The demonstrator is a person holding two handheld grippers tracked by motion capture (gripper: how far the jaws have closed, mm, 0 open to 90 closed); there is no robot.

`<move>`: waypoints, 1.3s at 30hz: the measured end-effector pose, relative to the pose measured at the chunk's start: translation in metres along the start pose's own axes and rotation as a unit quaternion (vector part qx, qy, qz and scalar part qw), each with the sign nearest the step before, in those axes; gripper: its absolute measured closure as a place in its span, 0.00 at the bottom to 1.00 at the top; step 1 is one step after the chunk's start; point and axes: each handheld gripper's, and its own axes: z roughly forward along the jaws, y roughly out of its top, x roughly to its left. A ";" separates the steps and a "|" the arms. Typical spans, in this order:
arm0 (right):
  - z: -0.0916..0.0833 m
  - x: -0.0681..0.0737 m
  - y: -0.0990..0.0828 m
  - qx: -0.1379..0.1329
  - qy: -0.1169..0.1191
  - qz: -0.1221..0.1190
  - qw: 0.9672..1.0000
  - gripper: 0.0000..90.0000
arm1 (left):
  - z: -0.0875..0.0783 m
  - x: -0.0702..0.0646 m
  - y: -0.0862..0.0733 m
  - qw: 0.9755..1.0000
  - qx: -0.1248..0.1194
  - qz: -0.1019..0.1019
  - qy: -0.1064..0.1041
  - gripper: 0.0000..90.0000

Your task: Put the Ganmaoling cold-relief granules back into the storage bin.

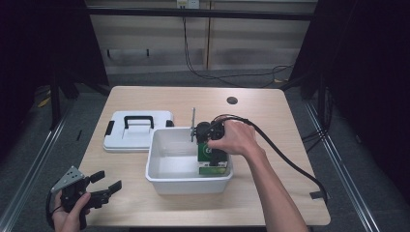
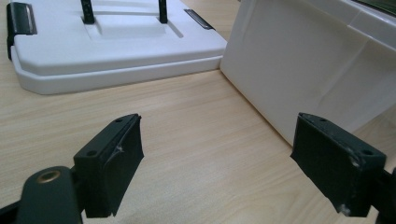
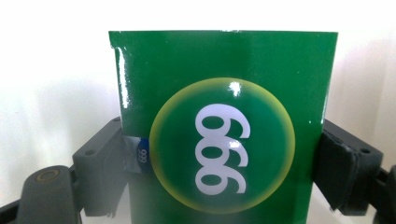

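A green box [image 1: 212,158] with a round yellow-ringed "999" label [image 3: 224,144] stands in the right part of a white plastic bin [image 1: 183,186]. My right gripper [image 1: 212,145] reaches down into the bin from above. In the right gripper view its two black jaws press against both sides of the green box [image 3: 224,70], so the right gripper [image 3: 224,172] is shut on it. My left gripper [image 1: 109,181] is held low over the table's front left corner, open, with nothing between its fingers [image 2: 112,163]. It points at the bin's outer wall [image 2: 299,70].
The bin's white lid [image 1: 138,130] with a black handle and latches lies flat on the table just left of the bin, seen close ahead as the lid [image 2: 107,46]. A dark round hole [image 1: 232,100] sits in the tabletop at the back. The right gripper's cable [image 1: 290,162] trails to the right edge.
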 end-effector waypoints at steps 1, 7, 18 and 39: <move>-0.001 0.001 0.001 0.009 -0.004 -0.004 1.000 0.17 | 0.000 0.000 0.000 1.000 0.000 0.000 0.000 0.18; 0.008 0.000 0.001 0.011 0.004 -0.002 1.000 0.17 | 0.000 0.000 0.000 1.000 -0.001 0.002 0.001 0.18; 0.020 -0.001 0.000 0.013 -0.002 0.004 1.000 0.17 | 0.000 0.000 0.000 1.000 -0.001 0.002 0.002 0.18; 0.033 -0.003 0.003 0.025 -0.004 -0.006 1.000 0.15 | 0.000 0.001 0.000 1.000 -0.001 0.001 0.002 0.18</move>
